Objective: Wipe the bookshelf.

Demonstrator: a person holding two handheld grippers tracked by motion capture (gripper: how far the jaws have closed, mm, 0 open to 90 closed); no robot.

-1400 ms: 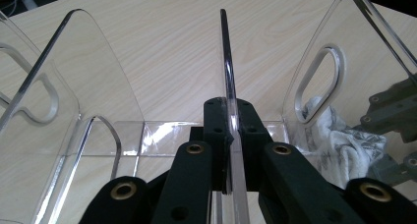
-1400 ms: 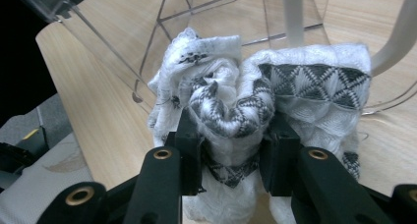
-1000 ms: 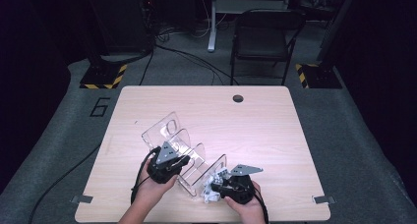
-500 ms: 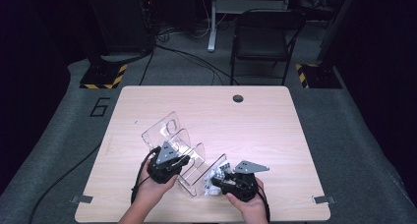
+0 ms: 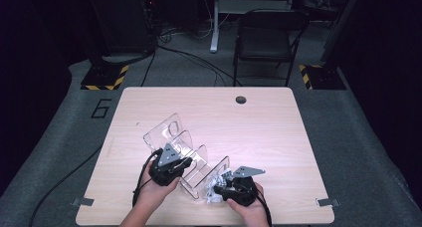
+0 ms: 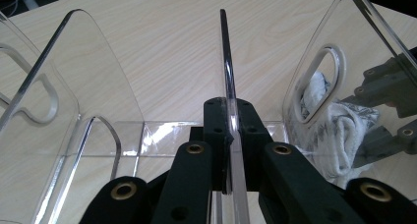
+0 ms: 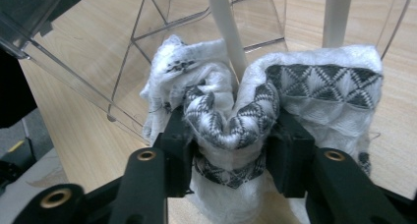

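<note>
Looks like a lab or recording studio: dark surroundings, grey carpet (image 5: 59, 152) with a painted number 6 (image 5: 102, 108), hazard-striped stand bases (image 5: 105, 78), trailing cables (image 5: 199, 62), folding chair (image 5: 263, 43), lone wooden table (image 5: 259, 132).

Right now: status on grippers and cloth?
Left gripper shut on clear acrylic divider rack. Right gripper jaws just opening, white black-patterned cloth between them. Nothing blocking.

Overhead view; two close claw views

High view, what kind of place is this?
Probably a lab or recording studio rather than a home: a bare wooden table on grey carpet, hazard-striped stand bases, loose floor cables and a black folding chair.
</note>
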